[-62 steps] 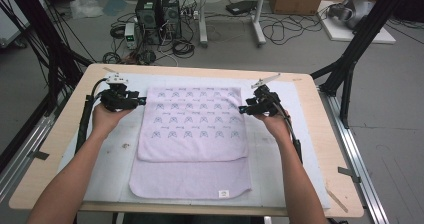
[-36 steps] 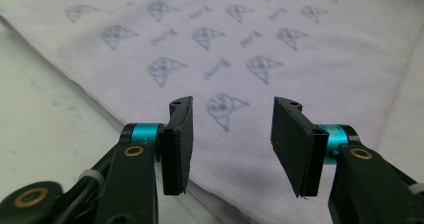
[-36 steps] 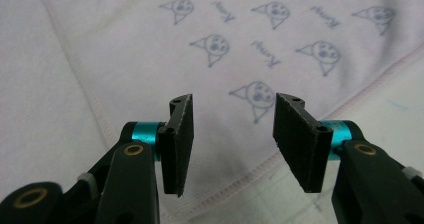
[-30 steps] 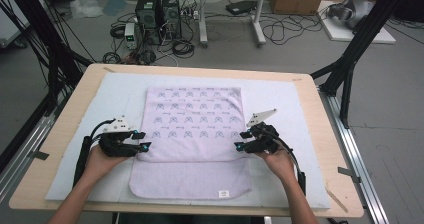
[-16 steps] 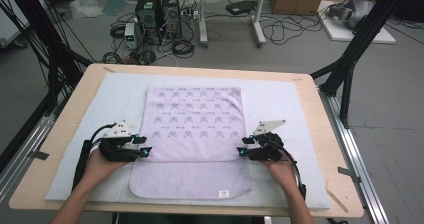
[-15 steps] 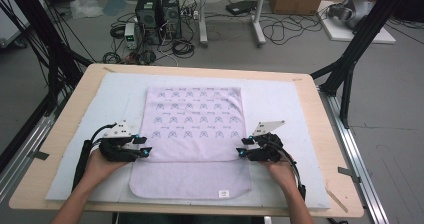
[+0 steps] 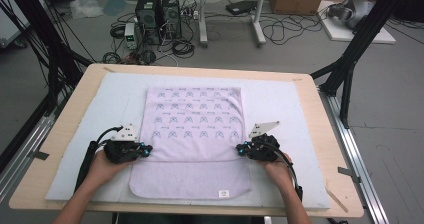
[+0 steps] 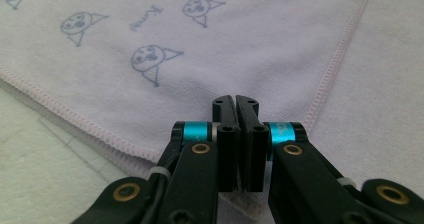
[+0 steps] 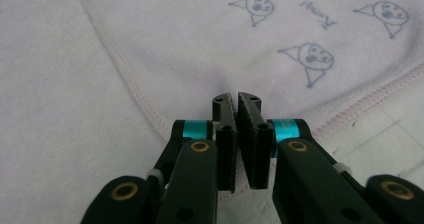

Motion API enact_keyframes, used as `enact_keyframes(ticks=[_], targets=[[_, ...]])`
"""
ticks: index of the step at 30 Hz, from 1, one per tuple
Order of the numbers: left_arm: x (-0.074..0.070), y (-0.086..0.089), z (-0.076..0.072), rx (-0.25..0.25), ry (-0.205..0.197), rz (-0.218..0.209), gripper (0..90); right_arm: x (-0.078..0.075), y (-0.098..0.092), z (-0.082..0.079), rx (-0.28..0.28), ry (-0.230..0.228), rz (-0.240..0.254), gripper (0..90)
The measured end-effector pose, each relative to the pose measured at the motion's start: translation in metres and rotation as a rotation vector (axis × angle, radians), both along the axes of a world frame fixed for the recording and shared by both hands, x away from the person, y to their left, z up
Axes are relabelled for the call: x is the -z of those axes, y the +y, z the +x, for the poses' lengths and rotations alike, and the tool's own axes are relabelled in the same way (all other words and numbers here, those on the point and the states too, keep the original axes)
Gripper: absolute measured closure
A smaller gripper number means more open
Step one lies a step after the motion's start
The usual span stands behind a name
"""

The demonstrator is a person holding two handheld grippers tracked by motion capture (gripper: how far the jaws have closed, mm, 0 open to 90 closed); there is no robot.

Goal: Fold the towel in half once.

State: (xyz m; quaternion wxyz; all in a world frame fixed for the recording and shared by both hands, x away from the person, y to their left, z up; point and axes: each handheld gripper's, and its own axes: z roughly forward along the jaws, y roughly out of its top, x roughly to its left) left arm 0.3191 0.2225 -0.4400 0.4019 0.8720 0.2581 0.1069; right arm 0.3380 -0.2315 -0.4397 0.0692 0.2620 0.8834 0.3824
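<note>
Towel [image 7: 192, 129] on the mat [image 7: 280, 99], mat on the table [image 7: 320, 134].
Its upper layer lies folded over the lower one; the left gripper [image 7: 145, 150] and right gripper [image 7: 241, 149] sit at its side edges.

Soft matt terry-cloth towel [image 7: 192, 129] on pale felt-like mat [image 7: 280, 104], wooden table [image 7: 320, 134].

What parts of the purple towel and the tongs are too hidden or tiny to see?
- Tag on the towel, high view: the small white tag is too tiny to read.
- Pinched towel corners, both gripper views: the shut black jaws of the left tongs and right tongs cover the cloth there.
- Towel's far edge, gripper views: cut off by the picture's top.
- The towel's lower layer, high view: covered by the folded top layer.
</note>
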Motion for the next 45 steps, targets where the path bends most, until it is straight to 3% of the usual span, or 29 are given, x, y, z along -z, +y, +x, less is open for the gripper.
enact_keyframes(ticks=[5, 11, 19, 23, 26, 29, 30, 31, 32, 35, 38, 45], targets=[[-0.004, 0.001, -0.001, -0.011, -0.009, -0.017, 87.9, -0.003, 0.000, 0.001, -0.009, 0.003, 0.012, 87.3], [-0.018, 0.006, 0.001, -0.038, -0.033, -0.073, 88.0, -0.017, -0.002, 0.003, -0.018, -0.021, 0.042, 87.5], [-0.054, 0.013, 0.000, -0.039, -0.090, -0.102, 88.1, -0.042, -0.006, 0.003, -0.017, -0.058, 0.092, 87.6], [-0.071, 0.020, -0.013, -0.023, -0.120, -0.098, 88.1, -0.063, -0.009, -0.007, -0.039, -0.087, 0.115, 87.7], [-0.076, 0.025, -0.035, 0.012, -0.127, -0.111, 88.1, -0.073, -0.009, -0.025, -0.070, -0.095, 0.108, 87.8], [-0.068, 0.030, -0.059, 0.049, -0.117, -0.121, 86.9, -0.074, -0.011, -0.049, -0.120, -0.088, 0.120, 87.3], [-0.063, 0.030, -0.063, 0.051, -0.106, -0.114, 82.2, -0.071, -0.011, -0.055, -0.146, -0.077, 0.126, 83.7], [-0.056, 0.030, -0.065, 0.049, -0.091, -0.103, 74.8, -0.066, -0.010, -0.059, -0.150, -0.060, 0.117, 76.2], [-0.049, 0.029, -0.065, 0.046, -0.074, -0.086, 71.0, -0.060, -0.009, -0.061, -0.146, -0.051, 0.095, 74.5], [-0.033, 0.027, -0.062, 0.047, -0.042, -0.071, 67.8, -0.040, -0.006, -0.058, -0.139, -0.030, 0.053, 68.5], [-0.021, 0.021, -0.060, 0.053, -0.026, -0.047, 67.5, -0.023, -0.006, -0.052, -0.140, -0.001, 0.056, 65.0], [-0.004, 0.012, -0.059, 0.078, 0.010, 0.001, 66.9, -0.007, -0.003, -0.056, -0.162, 0.008, 0.025, 59.1]])
